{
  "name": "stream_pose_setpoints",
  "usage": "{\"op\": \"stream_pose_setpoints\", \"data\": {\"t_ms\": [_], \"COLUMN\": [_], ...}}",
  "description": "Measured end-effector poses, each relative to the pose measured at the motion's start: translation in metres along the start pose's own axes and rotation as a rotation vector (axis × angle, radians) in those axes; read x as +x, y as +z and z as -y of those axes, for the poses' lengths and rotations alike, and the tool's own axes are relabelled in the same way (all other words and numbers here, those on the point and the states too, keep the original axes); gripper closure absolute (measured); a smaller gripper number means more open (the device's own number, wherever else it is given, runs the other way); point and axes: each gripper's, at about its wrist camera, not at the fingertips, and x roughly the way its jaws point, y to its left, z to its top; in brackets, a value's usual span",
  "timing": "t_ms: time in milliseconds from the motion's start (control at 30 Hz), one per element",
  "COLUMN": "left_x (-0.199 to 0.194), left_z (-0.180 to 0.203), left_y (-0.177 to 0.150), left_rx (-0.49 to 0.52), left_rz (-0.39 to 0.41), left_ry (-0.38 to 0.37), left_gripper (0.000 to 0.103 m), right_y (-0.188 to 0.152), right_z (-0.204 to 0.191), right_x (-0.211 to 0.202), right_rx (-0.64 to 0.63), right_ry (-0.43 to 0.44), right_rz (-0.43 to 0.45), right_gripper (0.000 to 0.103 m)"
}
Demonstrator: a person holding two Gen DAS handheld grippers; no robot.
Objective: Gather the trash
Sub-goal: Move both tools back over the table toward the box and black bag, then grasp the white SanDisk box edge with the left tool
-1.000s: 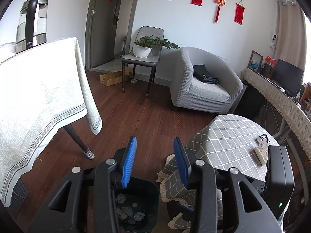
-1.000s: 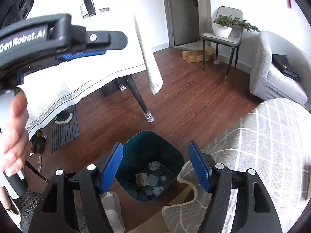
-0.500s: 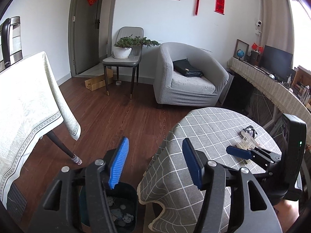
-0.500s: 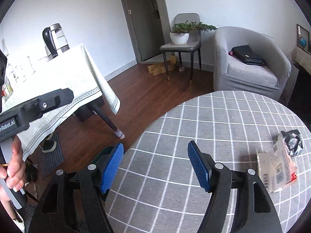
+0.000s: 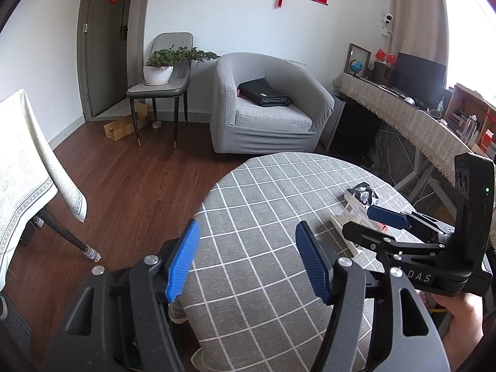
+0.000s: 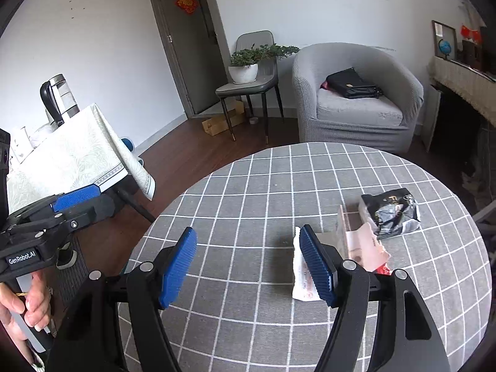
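Both grippers, left gripper (image 5: 245, 262) just opened wider and right gripper (image 6: 248, 266), are spread, empty; the light paper wrapper (image 6: 302, 279) may slide away if pushed.

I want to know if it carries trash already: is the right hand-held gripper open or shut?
Open. The right hand-held gripper has its blue pads far apart, with only the grey checked tablecloth between them.

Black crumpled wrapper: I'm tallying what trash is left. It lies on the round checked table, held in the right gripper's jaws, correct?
Not held. The right wrist view shows the black crumpled wrapper lying free on the round checked table; the right gripper is open and empty.
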Motion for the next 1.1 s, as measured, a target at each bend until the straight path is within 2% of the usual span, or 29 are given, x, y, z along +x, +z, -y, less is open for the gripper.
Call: {"op": "stream_pose_setpoints", "data": {"t_ms": [267, 400, 533, 700, 967, 1100], "left_x": [0.027, 0.045, 0.069, 0.094, 0.118, 0.128], "left_z": [0.041, 0.063, 0.085, 0.106, 0.117, 0.119], "left_y": [-0.006, -0.011, -0.017, -0.026, -0.027, -0.026], "left_rx": [0.015, 0.024, 0.031, 0.050, 0.035, 0.013], "left_rz": [-0.045, -0.081, -0.132, -0.192, -0.235, -0.249], "left_ry": [-0.063, -0.087, -0.113, -0.119, -0.114, -0.133], "left_gripper": [0.035, 0.036, 0.037, 0.045, 0.060, 0.065], "right_y": [-0.006, -0.009, -0.013, -0.018, -0.020, -0.019], "right_z": [0.053, 0.077, 0.095, 0.114, 0.136, 0.149], "right_x": [-0.025, -0.032, -0.036, -0.039, -0.044, -0.042], "right_rx": [0.078, 0.157, 0.180, 0.205, 0.225, 0.261], "right_ry": [-0.028, -0.022, -0.047, -0.064, -0.076, -0.076], "right_rz": [0.031, 0.052, 0.054, 0.050, 0.049, 0.052], "right_gripper": [0.033, 0.033, 0.033, 0.033, 0.033, 0.026]}}
